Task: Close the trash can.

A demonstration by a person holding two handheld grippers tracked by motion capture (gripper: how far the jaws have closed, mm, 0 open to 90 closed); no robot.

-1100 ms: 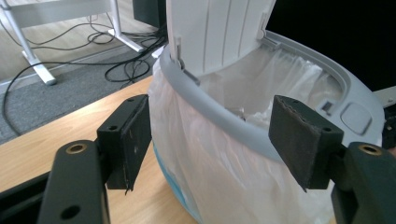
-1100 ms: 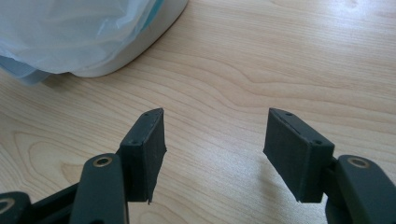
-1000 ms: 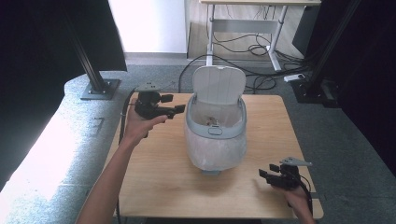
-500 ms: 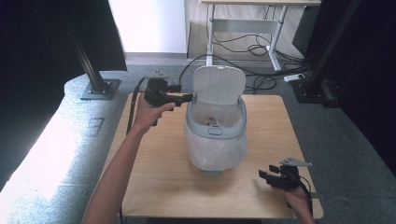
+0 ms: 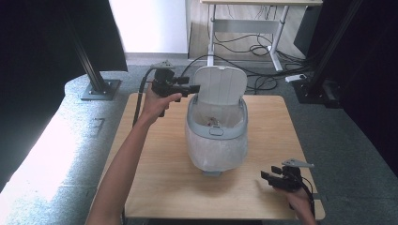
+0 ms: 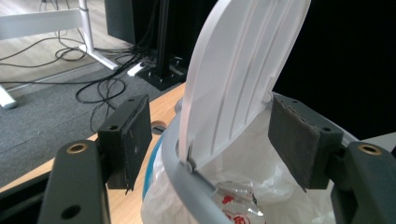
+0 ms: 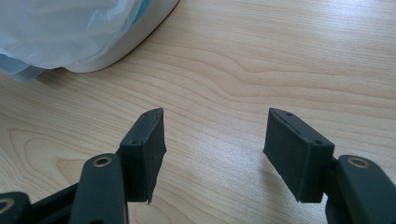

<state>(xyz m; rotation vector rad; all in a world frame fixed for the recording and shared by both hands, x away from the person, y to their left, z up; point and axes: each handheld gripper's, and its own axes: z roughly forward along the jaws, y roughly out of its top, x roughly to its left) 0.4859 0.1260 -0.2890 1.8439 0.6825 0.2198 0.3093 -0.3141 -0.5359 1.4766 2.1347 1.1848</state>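
Wooden table (image 5: 155, 183), bin (image 5: 216, 136) at its centre, lid (image 5: 220, 84) up; left gripper (image 5: 195, 87) gapes empty at the lid's nine o'clock edge, right gripper (image 5: 266, 177) open near five o'clock.

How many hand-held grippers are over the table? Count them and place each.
2. The left hand-held gripper is raised at the far left, jaws open beside the bin's upright lid. The right hand-held gripper sits low near the table's near right corner, jaws open.
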